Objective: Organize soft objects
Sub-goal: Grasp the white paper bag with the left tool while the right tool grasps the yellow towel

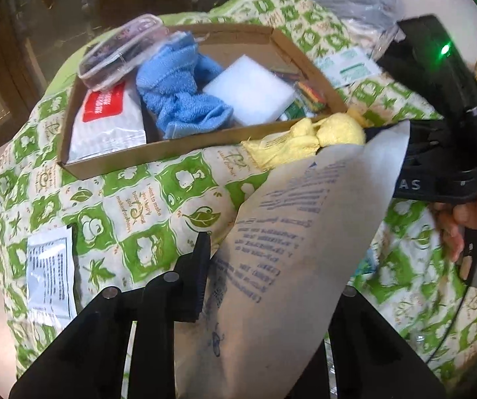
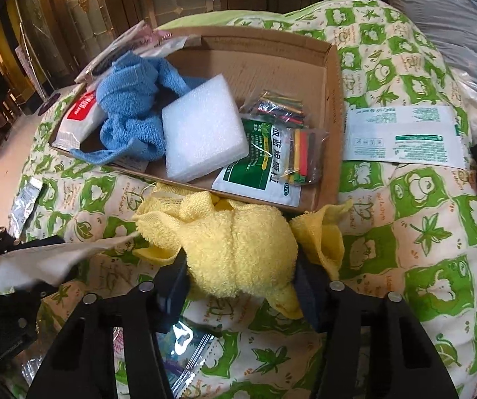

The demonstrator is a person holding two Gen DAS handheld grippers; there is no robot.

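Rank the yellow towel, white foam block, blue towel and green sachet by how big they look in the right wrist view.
1. yellow towel, though it is nearest the camera
2. blue towel and white foam block, too alike to rank
3. green sachet

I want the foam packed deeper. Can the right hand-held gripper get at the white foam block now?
Probably not yet: the right hand-held gripper is shut on the yellow towel, though the white foam block lies uncovered in the cardboard box just beyond.

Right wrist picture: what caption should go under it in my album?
Right tongs grip a yellow towel beside the cardboard box holding a blue towel and white foam block.
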